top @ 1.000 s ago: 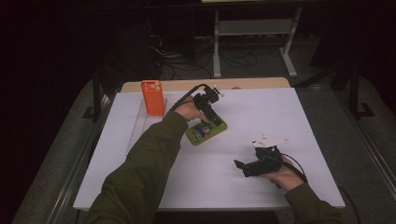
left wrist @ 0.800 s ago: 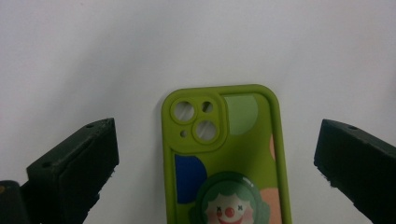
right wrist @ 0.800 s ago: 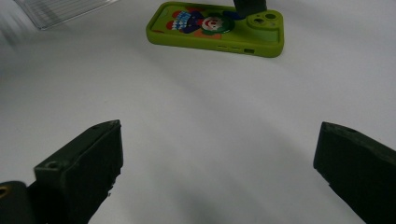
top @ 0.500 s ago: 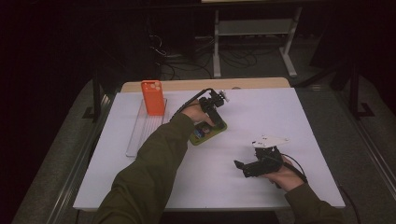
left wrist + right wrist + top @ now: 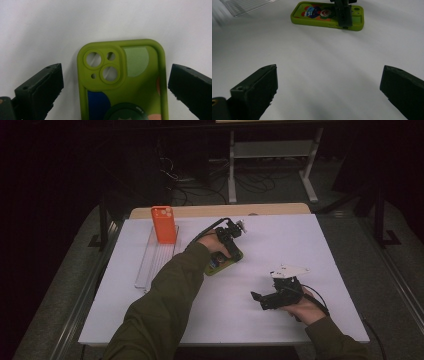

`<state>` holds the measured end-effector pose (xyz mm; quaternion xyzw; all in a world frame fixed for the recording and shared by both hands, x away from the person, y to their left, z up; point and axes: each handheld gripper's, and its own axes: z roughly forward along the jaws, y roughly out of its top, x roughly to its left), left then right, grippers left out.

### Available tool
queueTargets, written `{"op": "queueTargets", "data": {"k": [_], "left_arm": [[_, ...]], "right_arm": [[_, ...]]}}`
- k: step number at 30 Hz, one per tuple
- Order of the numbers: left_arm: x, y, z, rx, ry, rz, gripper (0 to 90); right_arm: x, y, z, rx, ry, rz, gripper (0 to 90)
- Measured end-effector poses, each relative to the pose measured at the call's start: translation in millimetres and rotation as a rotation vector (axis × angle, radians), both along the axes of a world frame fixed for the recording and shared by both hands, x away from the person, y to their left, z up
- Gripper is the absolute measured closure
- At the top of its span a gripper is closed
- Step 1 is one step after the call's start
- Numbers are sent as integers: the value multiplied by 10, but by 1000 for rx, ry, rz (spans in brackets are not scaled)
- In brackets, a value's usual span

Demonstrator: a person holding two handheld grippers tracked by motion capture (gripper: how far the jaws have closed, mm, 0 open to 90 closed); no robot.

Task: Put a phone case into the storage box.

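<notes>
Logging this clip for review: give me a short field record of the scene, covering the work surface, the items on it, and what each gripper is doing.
surface: white table top
item in hand's reach: green phone case, lying flat, camera cutouts facing up
left gripper: open, one jaw on each side of the green phone case, not clamped
right gripper: open, holding nothing, apart from the case, low over bare table
other items: orange phone case standing upright at the far end of a clear plastic tray
</notes>
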<state>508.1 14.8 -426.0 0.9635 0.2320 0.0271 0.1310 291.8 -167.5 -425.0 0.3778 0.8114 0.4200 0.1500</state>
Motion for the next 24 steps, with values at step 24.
{"op": "queueTargets", "data": {"k": [24], "left_arm": [[4,6,-13,41,31,9,106]], "right_arm": [[0,0,-6,-3,5,1,10]]}}
